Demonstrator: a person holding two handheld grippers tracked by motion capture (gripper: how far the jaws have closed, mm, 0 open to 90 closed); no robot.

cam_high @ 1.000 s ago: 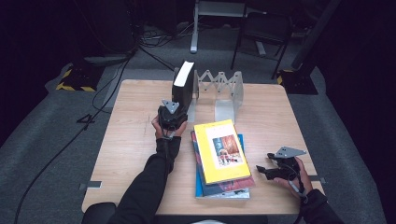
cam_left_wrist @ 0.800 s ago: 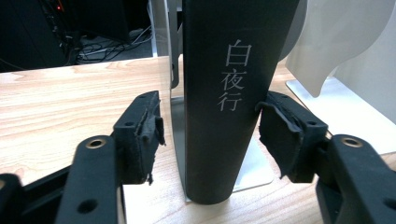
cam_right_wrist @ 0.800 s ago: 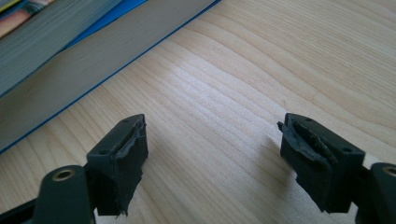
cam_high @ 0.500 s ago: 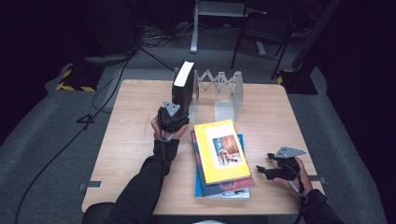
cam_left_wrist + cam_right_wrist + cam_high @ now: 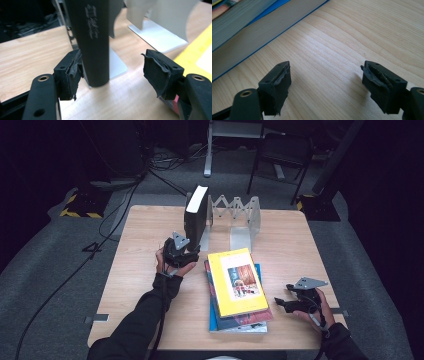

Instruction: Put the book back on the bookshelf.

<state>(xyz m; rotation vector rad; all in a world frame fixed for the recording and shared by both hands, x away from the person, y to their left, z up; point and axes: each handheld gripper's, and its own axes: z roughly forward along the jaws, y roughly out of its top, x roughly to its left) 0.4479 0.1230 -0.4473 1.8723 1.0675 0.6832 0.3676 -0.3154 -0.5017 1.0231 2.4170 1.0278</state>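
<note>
The black book (image 5: 195,217) stood in the rack (image 5: 235,217) at twelve o'clock; the left hand-held gripper (image 5: 186,251), jaws just opening, had released it; the right hand-held gripper (image 5: 282,301) stayed spread.

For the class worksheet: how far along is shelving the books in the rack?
Done: one black book stands upright in the rack. In hand: the left tool has just been opening around it, one pad off. Left: the stack lies flat; the right tool waits open.

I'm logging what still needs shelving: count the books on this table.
4, as far as can be told: a black book standing upright in the white rack, and a stack beside it of a yellow book, a reddish one and a blue one. Thinner ones could be hidden.
</note>
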